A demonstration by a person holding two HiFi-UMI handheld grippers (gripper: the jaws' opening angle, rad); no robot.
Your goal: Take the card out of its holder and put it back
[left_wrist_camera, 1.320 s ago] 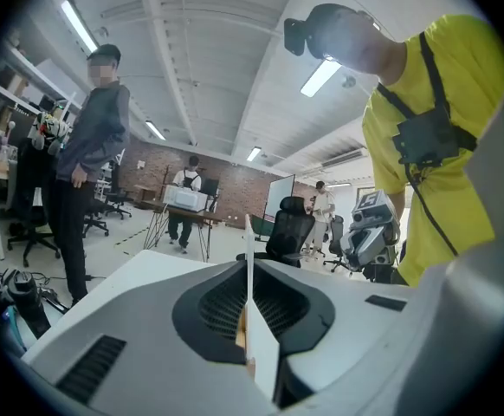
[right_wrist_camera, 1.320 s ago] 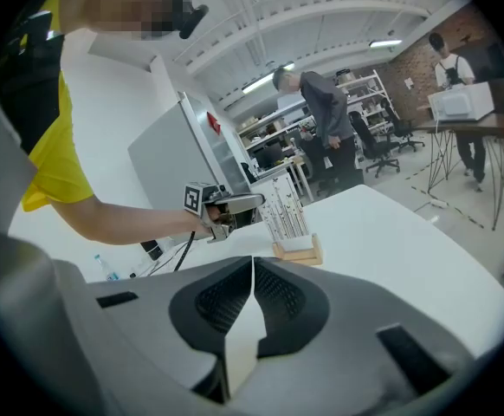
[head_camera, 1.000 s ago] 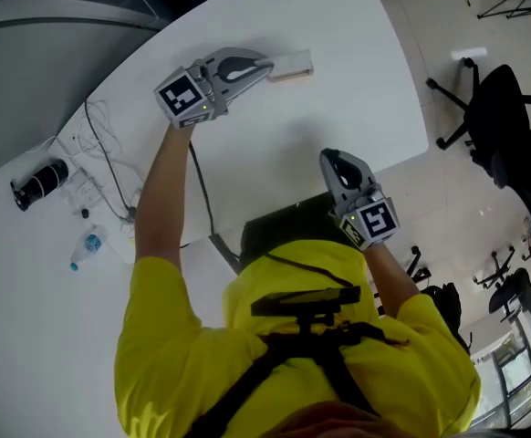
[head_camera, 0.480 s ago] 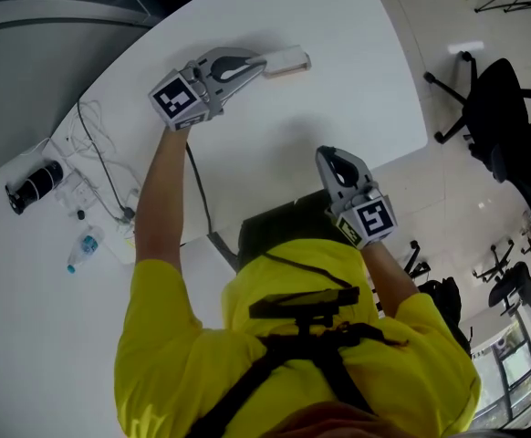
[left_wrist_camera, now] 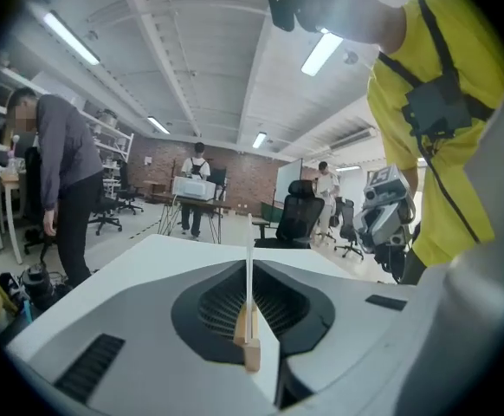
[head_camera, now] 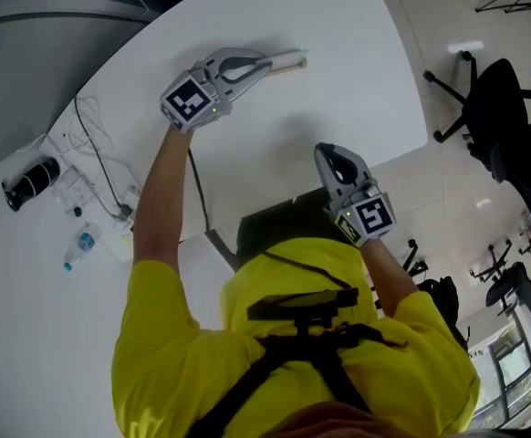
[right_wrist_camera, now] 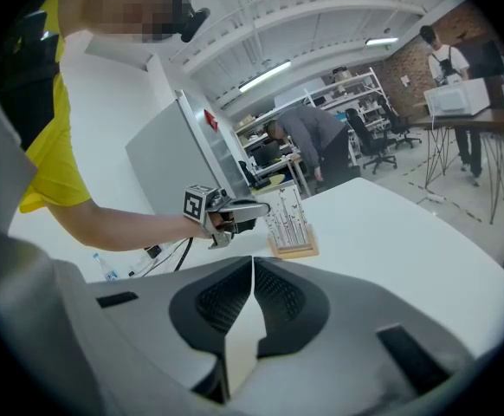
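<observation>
A pale printed card (right_wrist_camera: 287,216) stands upright in a wooden holder (right_wrist_camera: 294,251) on the white table (head_camera: 338,80), at its far side. In the head view the card and holder (head_camera: 288,59) show as a pale bar. My left gripper (head_camera: 267,62) reaches them from the left. In the left gripper view the card's edge (left_wrist_camera: 249,258) runs between the jaws of my left gripper (left_wrist_camera: 249,293), with the holder's wood (left_wrist_camera: 249,347) below. These jaws press the card and are opening. My right gripper (head_camera: 327,153), shut and empty (right_wrist_camera: 252,271), hovers near the table's front edge, apart from the card.
Cables (head_camera: 97,153), a black cylinder (head_camera: 28,182) and a small bottle (head_camera: 78,247) lie at the table's left end. A black chair (head_camera: 275,231) sits under the near edge. Office chairs (head_camera: 507,108) stand on the floor at right. People (left_wrist_camera: 61,189) stand in the room behind.
My left gripper has shifted and turned slightly at the card, and the holder has slid a little to the left. My right gripper has hardly moved.
</observation>
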